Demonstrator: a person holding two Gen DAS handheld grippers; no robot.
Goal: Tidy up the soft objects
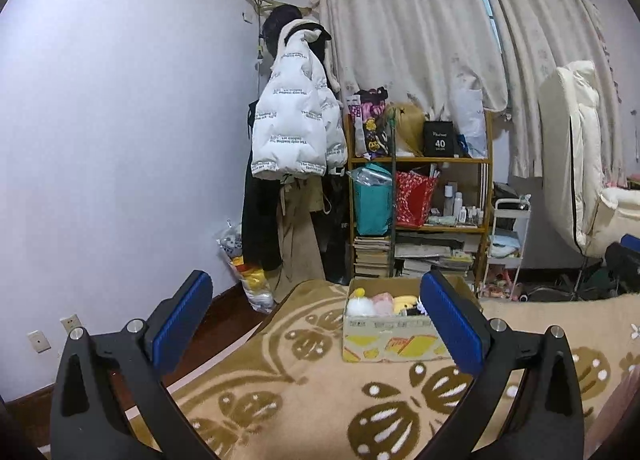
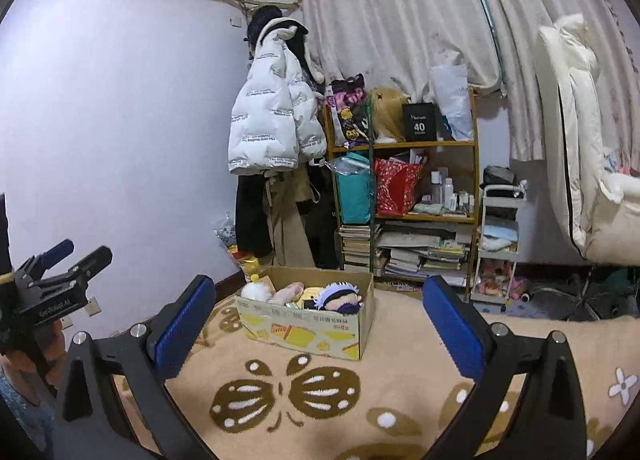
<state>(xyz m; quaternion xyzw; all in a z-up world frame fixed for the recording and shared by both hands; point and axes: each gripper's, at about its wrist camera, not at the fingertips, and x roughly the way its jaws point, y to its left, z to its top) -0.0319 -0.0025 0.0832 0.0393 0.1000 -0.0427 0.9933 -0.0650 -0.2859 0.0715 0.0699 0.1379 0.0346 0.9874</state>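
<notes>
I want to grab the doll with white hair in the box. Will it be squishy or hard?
Probably squishy: the white-haired plush doll looks stuffed and rounded. Likely light, since it rests on other toys in the cardboard box.

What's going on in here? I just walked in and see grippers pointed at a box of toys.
A person holds a two-finger gripper in each hand, and both are open and empty. The left gripper and right gripper face a cardboard box that sits on a patterned blanket. Plush toys already lie in the box, among them a white-haired doll and a white fluffy one. Nothing is being gripped at this moment.
</notes>
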